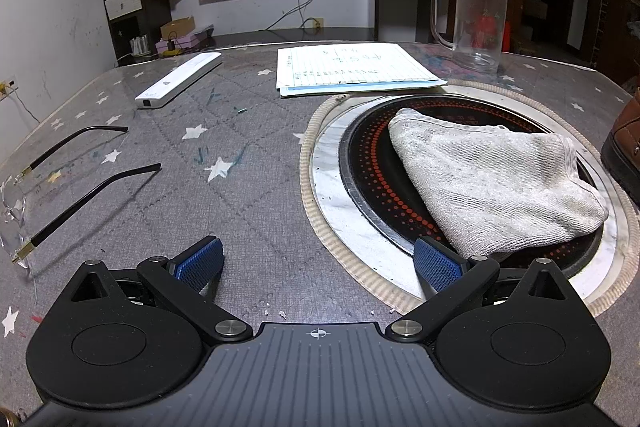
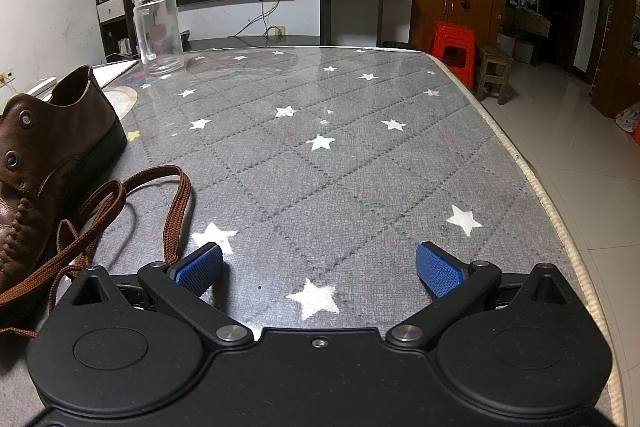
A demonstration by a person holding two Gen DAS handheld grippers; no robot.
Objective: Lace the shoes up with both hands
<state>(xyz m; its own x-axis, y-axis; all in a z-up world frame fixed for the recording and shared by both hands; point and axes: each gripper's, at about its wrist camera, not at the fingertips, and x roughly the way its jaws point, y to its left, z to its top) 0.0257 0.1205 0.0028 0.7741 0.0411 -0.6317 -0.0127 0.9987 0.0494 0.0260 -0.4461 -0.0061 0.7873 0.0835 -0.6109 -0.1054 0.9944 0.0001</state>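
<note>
1. Brown leather lace-up shoe (image 2: 48, 155) sits left of our right gripper (image 2: 320, 269), its flat woven brown lace (image 2: 178, 211) trailing just beside the left finger
2. Our left gripper (image 1: 318, 265) sees only the shoe's edge far right
3. Both grippers' jaws stand wide apart, empty; the right is nearer

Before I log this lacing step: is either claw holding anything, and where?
Nothing is held: left claw and right claw are both open; the shoelace lies loose.
</note>
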